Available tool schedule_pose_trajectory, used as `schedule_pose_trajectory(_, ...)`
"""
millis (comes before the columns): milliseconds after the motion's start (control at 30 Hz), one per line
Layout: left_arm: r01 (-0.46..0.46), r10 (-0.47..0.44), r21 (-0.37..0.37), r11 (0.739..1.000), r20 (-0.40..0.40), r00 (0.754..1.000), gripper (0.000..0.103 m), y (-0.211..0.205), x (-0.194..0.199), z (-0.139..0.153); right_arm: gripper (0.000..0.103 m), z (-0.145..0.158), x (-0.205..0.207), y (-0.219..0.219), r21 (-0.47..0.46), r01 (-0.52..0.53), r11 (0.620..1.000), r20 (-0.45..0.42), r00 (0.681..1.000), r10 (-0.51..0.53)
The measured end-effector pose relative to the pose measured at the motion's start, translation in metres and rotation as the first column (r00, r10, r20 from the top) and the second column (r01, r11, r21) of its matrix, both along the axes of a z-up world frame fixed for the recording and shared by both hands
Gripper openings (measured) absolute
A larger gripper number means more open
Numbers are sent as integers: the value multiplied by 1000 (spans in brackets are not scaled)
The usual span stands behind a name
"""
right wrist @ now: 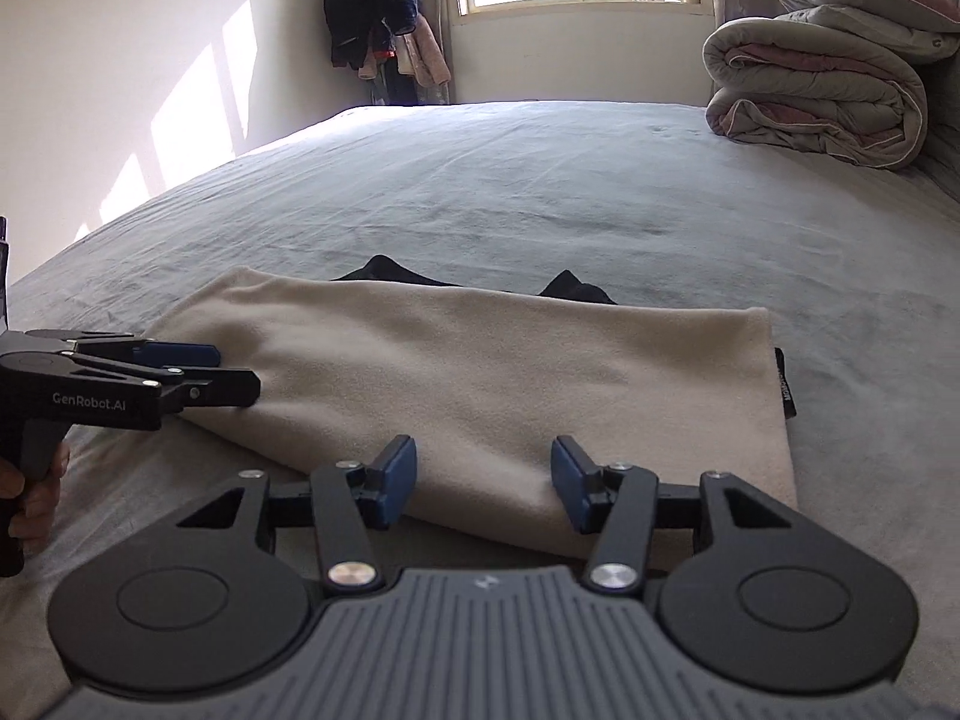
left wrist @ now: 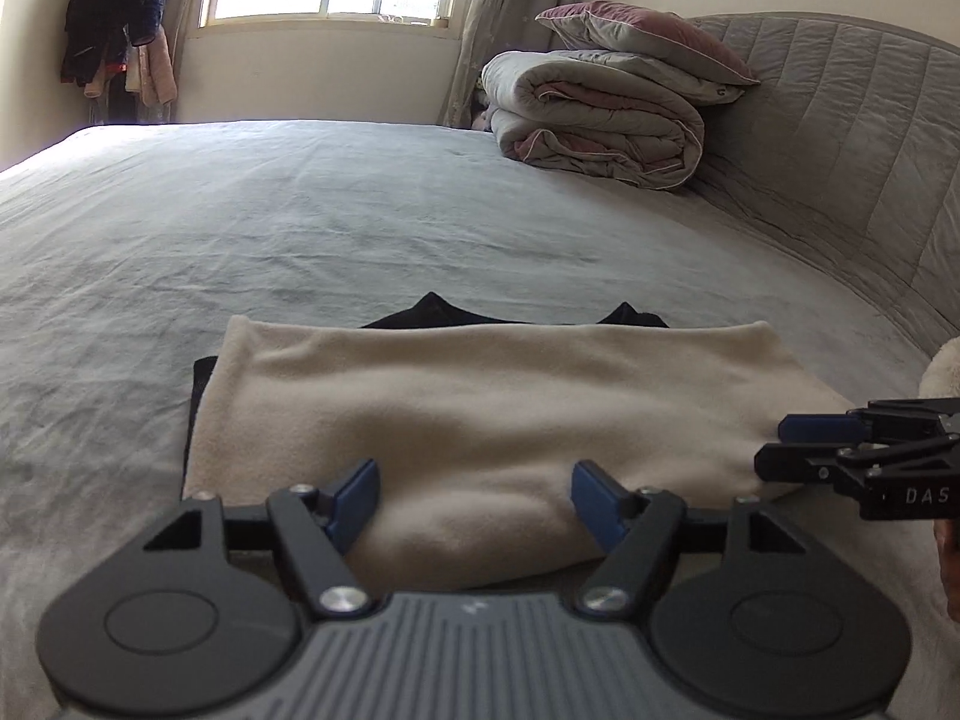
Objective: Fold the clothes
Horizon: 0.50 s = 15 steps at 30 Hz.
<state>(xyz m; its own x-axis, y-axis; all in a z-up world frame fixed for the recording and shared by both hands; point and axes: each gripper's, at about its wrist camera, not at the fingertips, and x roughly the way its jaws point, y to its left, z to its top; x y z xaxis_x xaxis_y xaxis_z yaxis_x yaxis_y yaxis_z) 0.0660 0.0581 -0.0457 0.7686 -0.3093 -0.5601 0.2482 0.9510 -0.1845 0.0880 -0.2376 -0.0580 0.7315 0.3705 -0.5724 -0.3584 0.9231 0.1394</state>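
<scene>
A folded cream fleece garment [left wrist: 480,396] lies on the grey bed, on top of a black garment [left wrist: 432,307] that shows at its far edge and left side. My left gripper [left wrist: 475,501] is open, its blue pads on either side of the cream garment's near edge. My right gripper [right wrist: 483,483] is open at the same near edge, further right. In the right wrist view the cream garment [right wrist: 480,372] and the black garment [right wrist: 384,270] show again. Each gripper also shows in the other's view: the right one [left wrist: 780,441] and the left one [right wrist: 234,369].
The grey bed sheet [left wrist: 300,228] spreads wide beyond the clothes. A folded duvet [left wrist: 600,114] with a pillow [left wrist: 636,36] on it sits at the far right by the padded headboard [left wrist: 840,120]. Clothes [left wrist: 114,24] hang by the window.
</scene>
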Motion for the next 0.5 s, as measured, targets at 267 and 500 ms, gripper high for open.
schedule_pose_trajectory(267, -119, 114, -161, 980, -44, 993, 74, 66, -20, 19, 60, 18, -4, -69, 244, 194, 950, -90, 980, -177)
schedule_pose_trajectory(500, -247, 152, -463, 852, -233, 961, 79, 108, -25, 14, 64, 23, -7, -96, 364, 325, 873, -168, 945, -282)
